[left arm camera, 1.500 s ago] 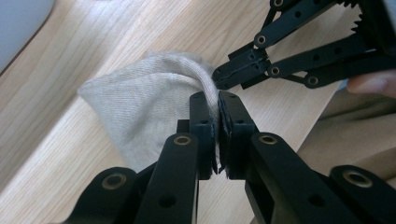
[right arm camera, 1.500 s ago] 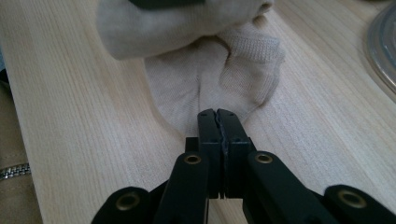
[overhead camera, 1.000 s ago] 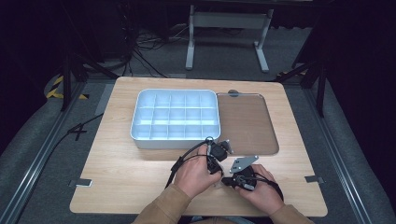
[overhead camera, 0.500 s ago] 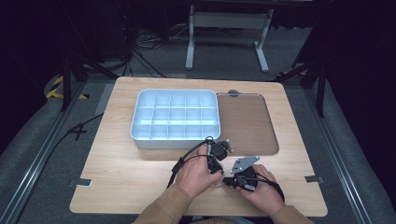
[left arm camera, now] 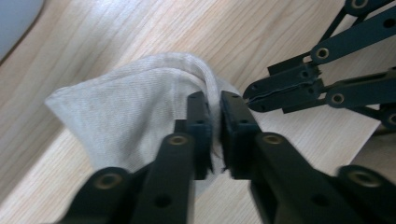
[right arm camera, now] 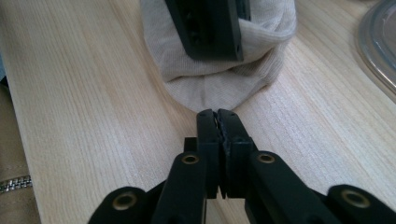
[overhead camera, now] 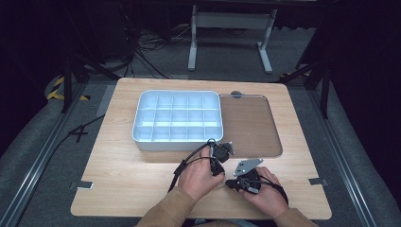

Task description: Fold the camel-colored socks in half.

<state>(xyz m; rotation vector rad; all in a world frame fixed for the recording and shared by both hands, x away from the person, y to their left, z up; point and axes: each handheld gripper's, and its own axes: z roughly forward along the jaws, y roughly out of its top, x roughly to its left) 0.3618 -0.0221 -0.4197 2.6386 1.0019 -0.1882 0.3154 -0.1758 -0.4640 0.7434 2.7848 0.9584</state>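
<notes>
A small pale grey cloth [left arm camera: 130,107] lies bunched on the wooden table [left arm camera: 289,140], close to its front edge. My left gripper [left arm camera: 212,105] stands over it with a raised fold of the cloth in the narrow gap between its jaws. These jaws have just been opening and the pads no longer pinch the fold. My right gripper [right arm camera: 217,116] is shut with nothing between its jaws, and its tips [left arm camera: 250,91] sit at the cloth's rounded edge [right arm camera: 205,95]. In the high view both hands hold the left gripper [overhead camera: 218,156] and right gripper [overhead camera: 241,182] close together.
A white tray [overhead camera: 177,118] with several compartments stands at the table's middle. A clear flat lid [overhead camera: 248,125] lies to its right, its rim [right arm camera: 378,51] near the cloth. Tan sleeves [overhead camera: 170,208] come in over the front edge.
</notes>
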